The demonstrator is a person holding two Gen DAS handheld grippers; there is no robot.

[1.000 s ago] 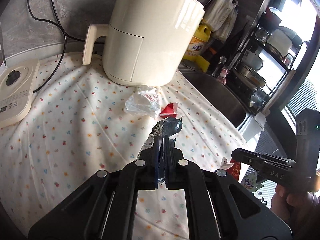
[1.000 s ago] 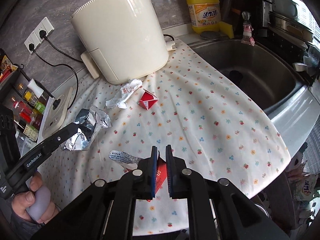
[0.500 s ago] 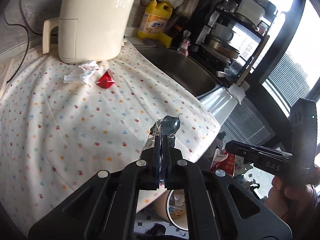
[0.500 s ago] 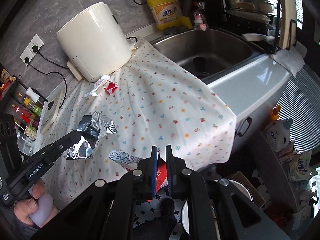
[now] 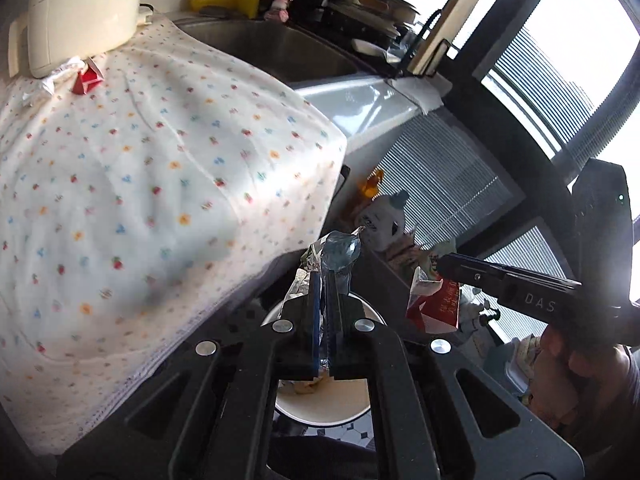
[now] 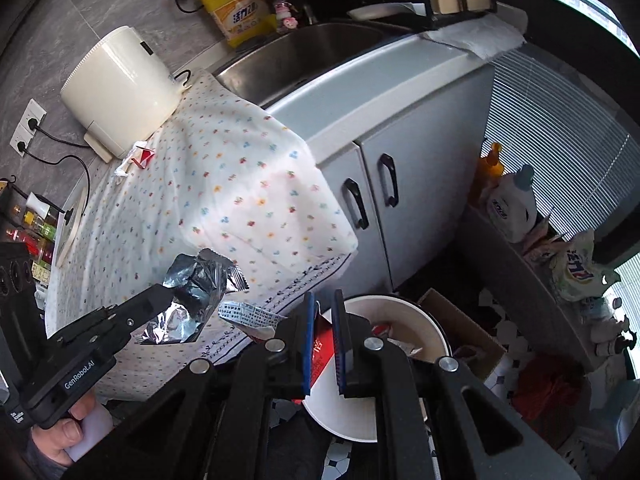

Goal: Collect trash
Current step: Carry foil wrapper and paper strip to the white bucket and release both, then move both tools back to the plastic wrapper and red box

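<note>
Between my left gripper's (image 5: 325, 276) blue pads sits a crumpled foil wrapper (image 5: 334, 254), pinched tight with the jaws nearly together; from the right wrist view the same silver wrapper (image 6: 196, 296) bulges out past the black fingertips. My right gripper (image 6: 323, 312) is clamped on a flattened red carton (image 6: 320, 350), its jaws a narrow slit apart with the red card between them, and a white printed flap (image 6: 248, 314) sticks out to the left of it. From the left wrist view that carton (image 5: 434, 306) hangs under the right gripper's fingers.

Both pieces are held off the counter, past its front edge and above a white round bin (image 6: 404, 320) on the floor, which already has scraps inside. Its rim (image 5: 320, 414) shows just below my left pads too.

Back on the flowered cloth (image 5: 140, 184) lie a small red scrap (image 5: 86, 80) and a clear crumpled wrapper (image 5: 54, 80), touching each other, right beside the cream appliance (image 5: 80, 12). Beyond are the sink (image 6: 304, 54) and a yellow detergent bottle (image 6: 238, 12).
</note>
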